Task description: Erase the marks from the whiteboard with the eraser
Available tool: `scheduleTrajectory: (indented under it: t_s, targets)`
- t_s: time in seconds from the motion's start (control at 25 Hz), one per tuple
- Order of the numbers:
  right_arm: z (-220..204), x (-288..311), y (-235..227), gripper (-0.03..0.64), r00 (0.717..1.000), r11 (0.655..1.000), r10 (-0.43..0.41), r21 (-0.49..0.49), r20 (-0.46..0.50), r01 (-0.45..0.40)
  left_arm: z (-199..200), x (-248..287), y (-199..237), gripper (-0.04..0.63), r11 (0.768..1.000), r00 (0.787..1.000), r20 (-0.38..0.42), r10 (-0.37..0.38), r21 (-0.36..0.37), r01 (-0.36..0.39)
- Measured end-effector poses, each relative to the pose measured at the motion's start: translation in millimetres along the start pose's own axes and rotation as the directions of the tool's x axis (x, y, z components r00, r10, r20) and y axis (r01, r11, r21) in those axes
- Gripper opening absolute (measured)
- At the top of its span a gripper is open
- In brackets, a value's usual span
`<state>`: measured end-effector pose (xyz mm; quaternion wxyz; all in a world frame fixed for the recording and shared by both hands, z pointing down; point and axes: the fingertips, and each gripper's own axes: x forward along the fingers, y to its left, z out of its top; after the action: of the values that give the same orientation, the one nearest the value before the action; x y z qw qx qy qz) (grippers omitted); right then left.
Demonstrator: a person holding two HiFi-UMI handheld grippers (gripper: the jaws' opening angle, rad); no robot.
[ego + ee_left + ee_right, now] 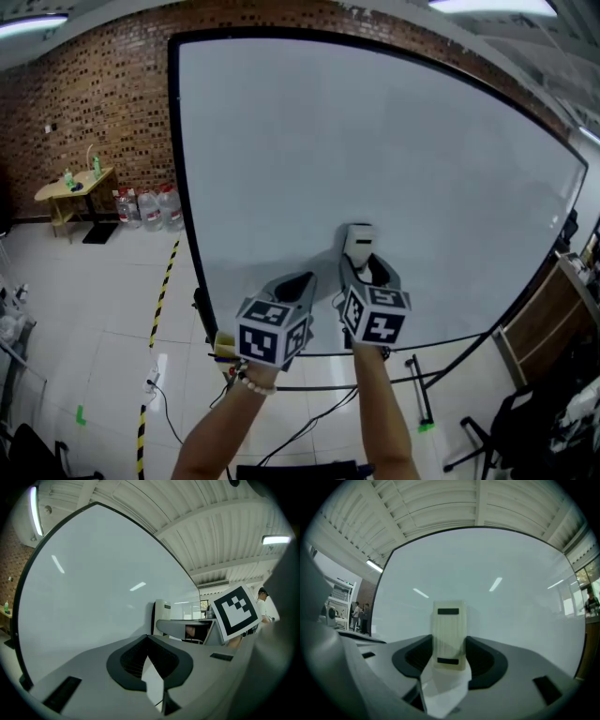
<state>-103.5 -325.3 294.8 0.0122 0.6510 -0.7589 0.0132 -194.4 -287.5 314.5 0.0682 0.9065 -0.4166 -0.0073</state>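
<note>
A large black-framed whiteboard fills the view; red brick wall behind it, pale tiled floor open to its left; near its bottom edge the right gripper pinches a cream rectangular eraser; left gripper alongside, jaw tips pressed together.

The whiteboard fills most of the head view, a large white panel in a thin black frame, standing upright, its surface plain with faint streaks of reflected light. The eraser, a cream rectangular block with a dark stripe near each end, stands upright at lower centre against the board, clamped between the right gripper's jaws.
</note>
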Motion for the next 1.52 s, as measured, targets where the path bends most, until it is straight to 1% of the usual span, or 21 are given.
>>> scheduleTrajectory:
  t_s: [0.16,0.56,0.76,0.88,1.12,1.28,1.52]
  targets:
    - [-1.2,5.4,40.2,0.245,1.0,1.0,0.008,-0.005,-0.001,-0.008,-0.3,-27.2,26.7,-0.012,1.0,1.0,-0.012,0.018,0.0,-0.018]
    - [3.8,22.6,146.0,0.245,1.0,1.0,0.025,-0.012,0.01,-0.025,-1.4,-94.9,111.2,-0.012,0.997,0.997,-0.032,0.072,-0.005,-0.072]
    - [4.5,33.2,198.1,0.245,0.999,0.999,0.041,-0.022,0.009,-0.04,0.2,-120.7,148.9,-0.012,0.994,0.994,-0.029,0.103,-0.022,-0.104]
    - [3.2,36.4,221.1,0.245,0.999,0.999,0.044,-0.024,0.013,-0.043,-4.6,-134.4,167.3,-0.012,0.991,0.992,-0.032,0.124,-0.037,-0.125]
    - [-1.4,47.7,273.8,0.245,0.997,0.996,0.082,-0.026,0.017,-0.081,-8.7,-159.7,202.7,-0.012,0.986,0.987,-0.034,0.159,-0.053,-0.161]
    - [-7.4,53.1,298.2,0.247,0.996,0.995,0.089,-0.048,0.018,-0.088,-11.8,-171.6,217.7,-0.012,0.982,0.984,-0.037,0.175,-0.065,-0.177]
    - [-20.9,56.2,304.0,0.249,0.996,0.996,0.084,-0.039,0.033,-0.083,-13.5,-177.1,228.4,-0.012,0.979,0.981,-0.04,0.188,-0.07,-0.191]
